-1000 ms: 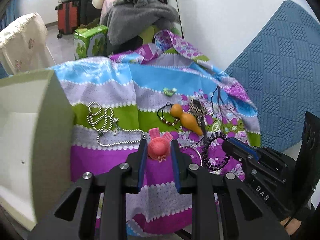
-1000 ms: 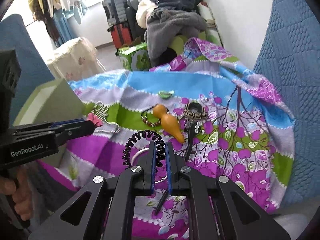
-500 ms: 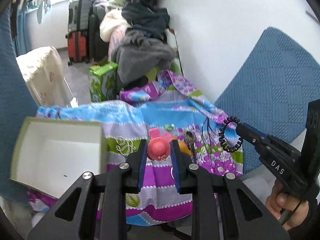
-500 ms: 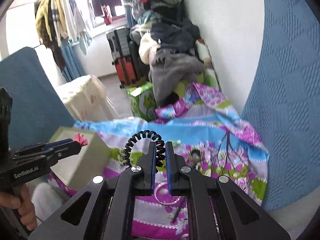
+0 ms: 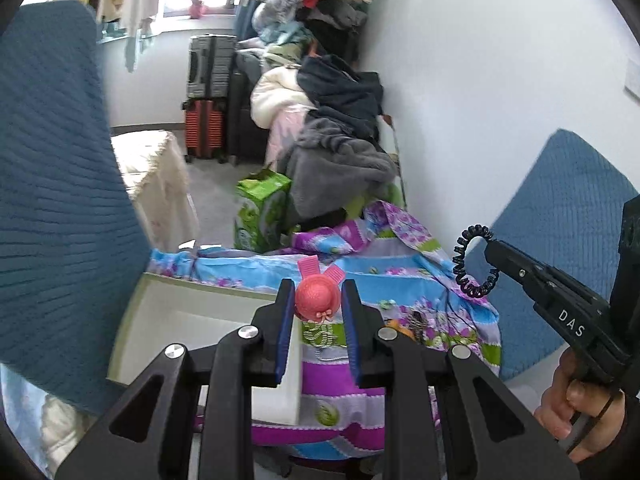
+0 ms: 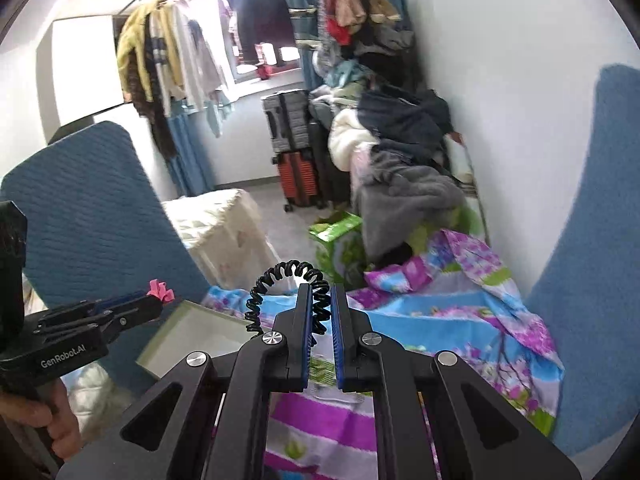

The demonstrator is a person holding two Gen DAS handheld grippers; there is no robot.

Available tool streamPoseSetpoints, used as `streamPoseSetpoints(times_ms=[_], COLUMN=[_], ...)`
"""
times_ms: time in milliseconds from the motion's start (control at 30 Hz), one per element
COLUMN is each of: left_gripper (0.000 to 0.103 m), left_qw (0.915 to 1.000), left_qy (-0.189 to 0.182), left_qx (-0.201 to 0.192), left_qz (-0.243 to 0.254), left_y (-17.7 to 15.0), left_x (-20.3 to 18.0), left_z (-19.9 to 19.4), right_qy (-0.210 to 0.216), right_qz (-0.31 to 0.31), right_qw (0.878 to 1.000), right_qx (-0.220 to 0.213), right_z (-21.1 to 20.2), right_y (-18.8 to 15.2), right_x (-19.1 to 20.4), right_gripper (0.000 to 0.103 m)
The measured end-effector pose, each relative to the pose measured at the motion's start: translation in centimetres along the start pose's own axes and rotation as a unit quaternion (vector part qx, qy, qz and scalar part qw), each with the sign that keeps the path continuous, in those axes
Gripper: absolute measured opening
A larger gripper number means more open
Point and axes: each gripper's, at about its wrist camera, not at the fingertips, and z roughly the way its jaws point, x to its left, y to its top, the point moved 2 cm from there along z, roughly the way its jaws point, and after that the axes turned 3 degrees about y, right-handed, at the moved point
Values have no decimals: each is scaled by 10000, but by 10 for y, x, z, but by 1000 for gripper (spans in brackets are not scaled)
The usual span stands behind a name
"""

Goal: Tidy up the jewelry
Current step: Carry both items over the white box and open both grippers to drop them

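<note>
**Tongs carrying two pieces toward the box**

Left tongs [image 5: 317, 305] are pinching a pink hat-shaped clip [image 5: 317, 300]; right tongs [image 6: 320, 309], nearly closed, are gripping a black coil hair tie [image 6: 280, 286]. Both are hanging above the open white box [image 5: 192, 332] on the floral-clothed desk [image 5: 400, 280]. Next, I judge: lowering over it and releasing.

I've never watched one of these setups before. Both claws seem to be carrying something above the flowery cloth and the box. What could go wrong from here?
The left gripper pinches the round pink hat clip only by its sides, so it might pop out.

The right gripper holds the black coil hair tie by one strand; its dangling loop could snag the white box rim.

A dropped piece could hide in the patterned cloth.
</note>
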Motion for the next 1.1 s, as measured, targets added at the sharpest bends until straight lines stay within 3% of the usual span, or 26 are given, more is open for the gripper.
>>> streamPoseSetpoints(times_ms=[267, 500, 667, 833, 1100], left_gripper=[24, 24, 24, 24, 24], left_qw=[9993, 9978, 9949, 9923, 9868], left_qy=[210, 376, 372, 495, 553], left_qx=[53, 307, 541, 826, 1092], left_qz=[-320, -457, -771, -780, -1056], left_y=[-13, -37, -60, -77, -92], left_x=[50, 81, 100, 112, 131], left_z=[2, 30, 57, 82, 104], right_qy=[414, 755, 826, 809, 784], right_qz=[-279, -356, -461, -553, -664], right_qw=[9987, 9945, 9893, 9832, 9754], right_qx=[133, 627, 1115, 1539, 1948], right_z=[35, 84, 123, 153, 181], right_y=[-1, -30, -61, -87, -104], right_x=[51, 80, 91, 98, 99], right_gripper=[7, 7, 7, 7, 8])
